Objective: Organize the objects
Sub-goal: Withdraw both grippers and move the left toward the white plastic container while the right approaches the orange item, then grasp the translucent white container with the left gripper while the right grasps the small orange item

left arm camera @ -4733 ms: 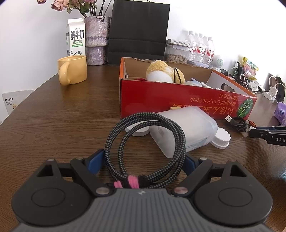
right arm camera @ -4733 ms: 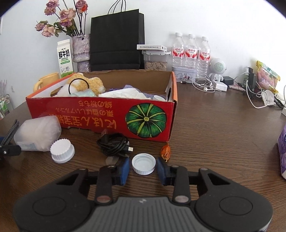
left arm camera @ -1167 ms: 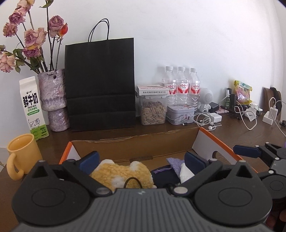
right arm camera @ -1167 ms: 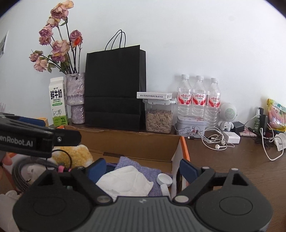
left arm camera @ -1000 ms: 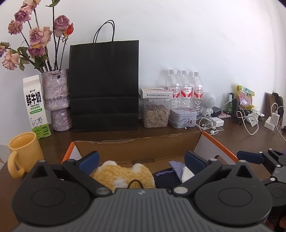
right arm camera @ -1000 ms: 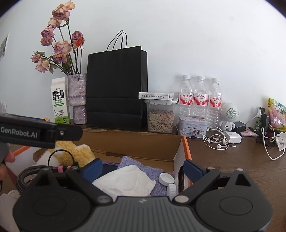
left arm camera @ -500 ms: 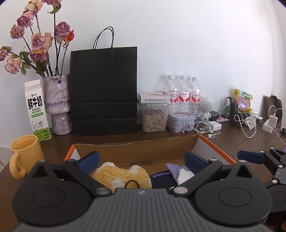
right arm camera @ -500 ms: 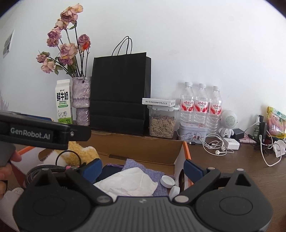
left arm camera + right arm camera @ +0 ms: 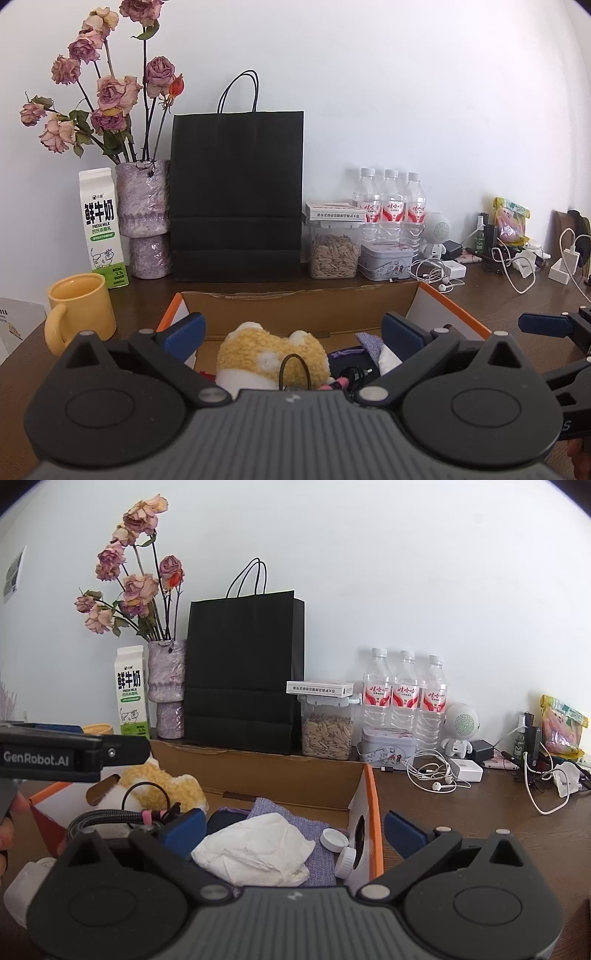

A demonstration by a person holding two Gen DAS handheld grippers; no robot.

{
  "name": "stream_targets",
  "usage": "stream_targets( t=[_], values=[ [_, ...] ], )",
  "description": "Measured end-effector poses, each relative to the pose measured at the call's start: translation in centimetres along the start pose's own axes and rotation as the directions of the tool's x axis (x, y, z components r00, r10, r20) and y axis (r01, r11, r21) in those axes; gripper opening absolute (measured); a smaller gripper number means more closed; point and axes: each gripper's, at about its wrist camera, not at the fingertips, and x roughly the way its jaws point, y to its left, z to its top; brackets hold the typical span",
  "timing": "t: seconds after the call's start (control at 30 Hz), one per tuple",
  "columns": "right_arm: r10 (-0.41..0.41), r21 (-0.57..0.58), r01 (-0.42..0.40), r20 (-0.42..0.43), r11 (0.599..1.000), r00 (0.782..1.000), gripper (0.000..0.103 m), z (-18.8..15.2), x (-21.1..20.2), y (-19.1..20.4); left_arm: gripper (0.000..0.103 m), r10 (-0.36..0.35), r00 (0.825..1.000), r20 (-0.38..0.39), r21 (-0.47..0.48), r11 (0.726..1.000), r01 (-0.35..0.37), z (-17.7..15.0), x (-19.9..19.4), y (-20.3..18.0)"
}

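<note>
Both grippers hang over the cardboard box (image 9: 280,775). Right gripper (image 9: 293,830) fingers have just been opening — now wide apart, nothing between them; white cap (image 9: 332,837) sits in the box at 3 o'clock of the tissue (image 9: 255,853). Left gripper (image 9: 291,330) fingers apart too, braided cable (image 9: 110,818) dropped beside the plush toy (image 9: 271,360). Both deliveries look done — next item.

By the wall I see a black bag (image 9: 236,192). Left of it is a vase (image 9: 143,218) with dry roses (image 9: 110,92), then a milk carton (image 9: 101,225). My yellow mug (image 9: 79,314) sits in front. Right of the bag are a seed jar (image 9: 334,251), a tin (image 9: 386,260) and three water bottles (image 9: 389,210).
</note>
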Motion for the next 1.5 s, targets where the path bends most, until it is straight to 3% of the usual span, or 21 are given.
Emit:
stream_targets(
  t=[0.4, 0.97, 1.07, 1.2, 1.4, 1.47, 1.5],
  values=[
    [0.015, 0.004, -0.015, -0.003, 1.0, 1.0, 0.103, -1.9, -3.8, -0.2, 0.103, -0.005, 1.0, -0.02, 0.019, 1.0, 0.006, -3.0, -4.2, -1.0],
    [-0.028, -0.007, 0.027, -0.216, 1.0, 0.976, 0.101, -6.6, -7.0, -1.9, 0.103, 0.054, 0.987, -0.151, -0.012, 0.998, -0.056, -5.6, -8.7, -0.3],
    [-0.029, -0.007, 0.028, -0.238, 1.0, 0.971, 0.09, -6.7, -6.7, -2.4, 0.103, 0.055, 0.985, -0.162, -0.004, 0.998, -0.056, -5.8, -9.1, -0.5],
    [-0.027, 0.034, 0.039, -0.293, 0.999, 0.956, 0.054, -6.8, -4.8, -3.1, 0.103, 0.056, 0.982, -0.18, -0.006, 0.998, -0.058, -6.0, -9.6, -0.7],
    [-0.047, 0.064, 0.07, -0.303, 0.996, 0.952, 0.042, -6.7, -2.8, -3.2, 0.103, 0.073, 0.978, -0.194, -0.007, 0.997, -0.076, -6.2, -10.5, -0.4],
    [-0.043, 0.068, 0.066, -0.298, 0.996, 0.954, 0.028, -6.6, -2.6, -3.1, 0.103, 0.076, 0.976, -0.204, -0.015, 0.997, -0.081, -6.3, -10.6, -0.2],
    [-0.038, 0.066, 0.06, -0.296, 0.996, 0.955, 0.011, -6.6, -2.6, -2.9, 0.103, 0.077, 0.975, -0.207, -0.014, 0.997, -0.082, -6.3, -10.7, -0.2]
  ],
)
